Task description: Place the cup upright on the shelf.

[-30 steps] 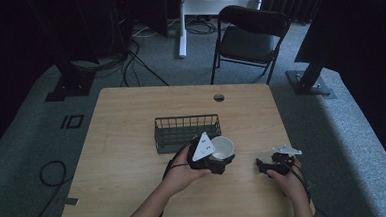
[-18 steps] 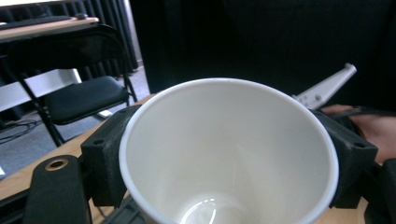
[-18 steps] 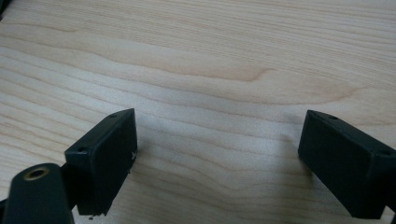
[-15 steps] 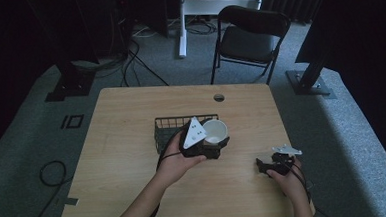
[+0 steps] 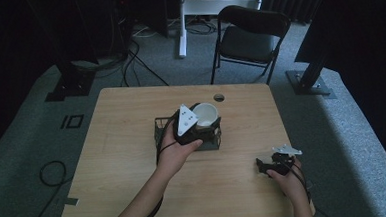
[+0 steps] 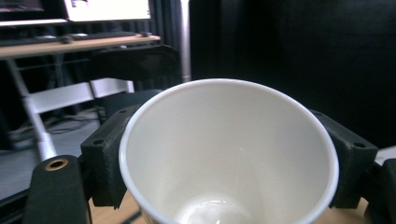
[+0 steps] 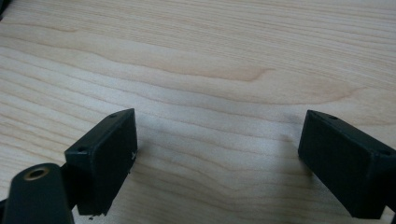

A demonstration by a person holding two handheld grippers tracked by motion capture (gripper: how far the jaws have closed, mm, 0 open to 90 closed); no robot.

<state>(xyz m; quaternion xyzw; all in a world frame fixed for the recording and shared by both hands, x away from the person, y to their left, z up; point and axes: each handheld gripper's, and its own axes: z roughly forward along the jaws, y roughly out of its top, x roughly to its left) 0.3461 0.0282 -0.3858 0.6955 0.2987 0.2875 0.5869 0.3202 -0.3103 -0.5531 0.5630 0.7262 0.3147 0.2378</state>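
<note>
— What do we have in our left gripper (image 5: pixel 197 122)?

— A white cup (image 5: pixel 206 115). In the left gripper view its jaws press on the cup's (image 6: pixel 229 154) two sides, one black block to the left of the rim and one to the right, so they are closed onto it about as wide as the cup itself. The cup stands upright with its mouth up, and we see nothing in it but its pale bare bottom.

— And where is the cup over the table (image 5: pixel 122 142)?

— In the high view we hold it above the black wire basket (image 5: pixel 160 132), near the basket's far right part. The basket sits about mid-table. Our hand and gripper cover most of it, so we cannot tell what lies in it, or whether the cup touches it.

— What about our right gripper (image 5: pixel 267 165)?

— It is at the near right of the table, well apart from the basket. In the right gripper view its jaws (image 7: pixel 219 163) stand wide open with only bare wood grain (image 7: pixel 210 70) between them, and they grip nothing. They sit low, close to the wood.

— Anything beyond the table?

— A dark folding chair (image 5: pixel 250 38) on the far side, on grey carpet.
</note>
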